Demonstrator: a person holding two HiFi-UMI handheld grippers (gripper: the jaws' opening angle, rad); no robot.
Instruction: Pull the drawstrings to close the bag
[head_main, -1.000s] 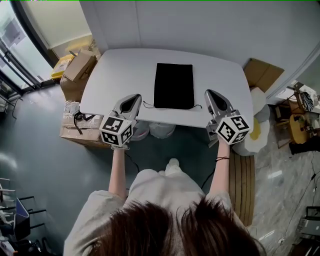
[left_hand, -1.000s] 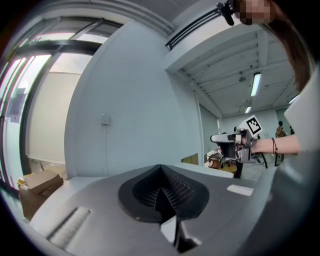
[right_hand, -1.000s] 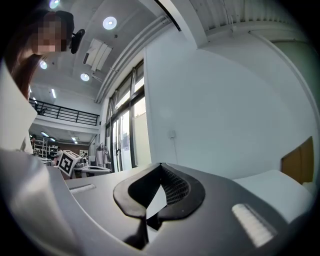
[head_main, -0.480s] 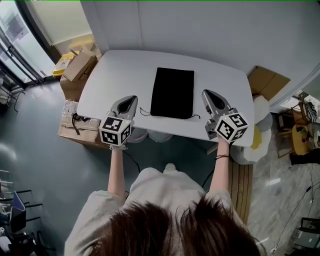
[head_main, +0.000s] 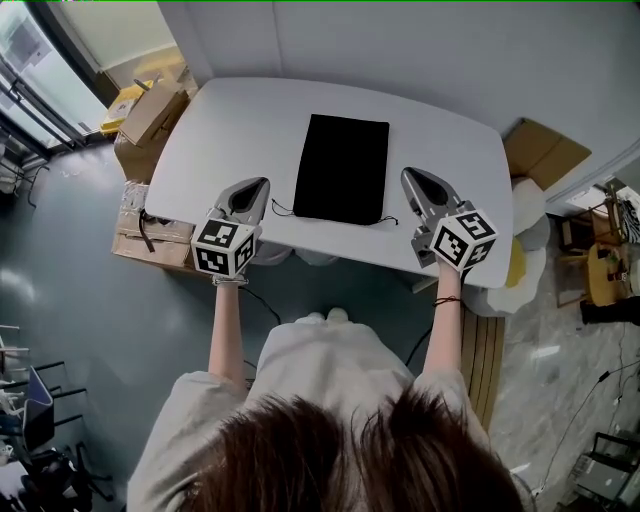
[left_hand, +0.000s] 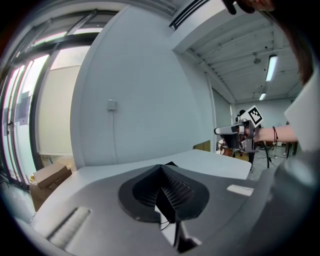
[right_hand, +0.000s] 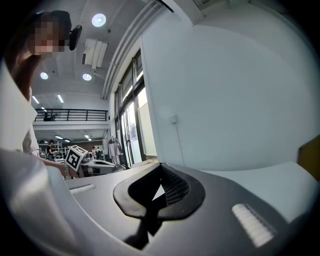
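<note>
Black bag (head_main: 342, 167) lies flat in the middle of the white table (head_main: 220, 130), mouth toward me, a thin drawstring (head_main: 279, 210) trailing from each near corner. My left gripper (head_main: 258, 187) and right gripper (head_main: 410, 178) flank it, apart from the cloth, jaws pressed together on nothing

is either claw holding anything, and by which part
Nothing held: left claw and right claw are shut and empty, either side of the black bag.
</note>
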